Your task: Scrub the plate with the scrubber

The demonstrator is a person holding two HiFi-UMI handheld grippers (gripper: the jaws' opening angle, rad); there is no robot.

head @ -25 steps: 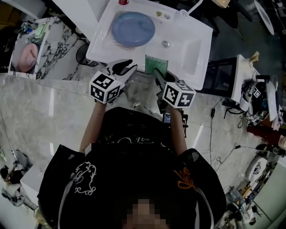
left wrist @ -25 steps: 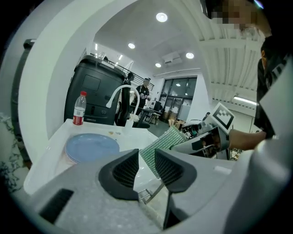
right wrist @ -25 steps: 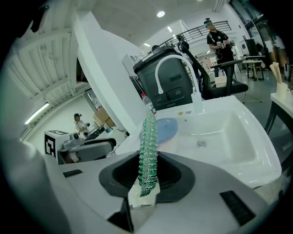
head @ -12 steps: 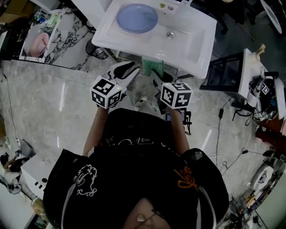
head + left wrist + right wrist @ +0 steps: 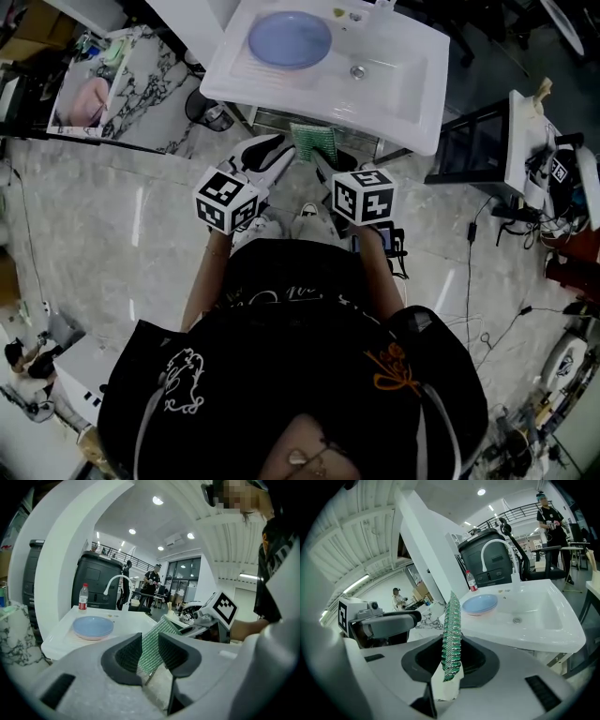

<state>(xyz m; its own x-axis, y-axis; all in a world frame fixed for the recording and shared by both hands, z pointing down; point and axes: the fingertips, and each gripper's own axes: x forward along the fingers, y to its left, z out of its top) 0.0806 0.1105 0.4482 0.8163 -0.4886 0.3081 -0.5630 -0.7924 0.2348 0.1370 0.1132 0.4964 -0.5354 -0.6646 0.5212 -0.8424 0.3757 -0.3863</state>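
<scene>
Since a second ago the sink (image 5: 412, 89) has slid toward 12 o'clock in your head view, and both grippers sit a little lower. You stand short of the basin, not over it. The plate (image 5: 289, 39) lies at 12 o'clock, on the flat ledge left of the bowl. The left gripper (image 5: 272, 150) and right gripper (image 5: 323, 161) meet just below the sink's near edge, with the scrubber (image 5: 313, 141) upright between their tips.

From the left gripper view, your jaws stand partly apart and clamp nothing. The green mesh shows through the gap, apparently beyond the pads, not pressed by them. The plate sits at 10 o'clock, well apart, so this hand looks free to steady it.

From the right gripper view, the jaws are closed on the scrubber, which stands edge-on and rises toward 12 o'clock. Gripping it low probably leaves the mesh face clear to rub. The plate lies just right of it at 1 o'clock, untouched, so scrubbing has not begun.
</scene>
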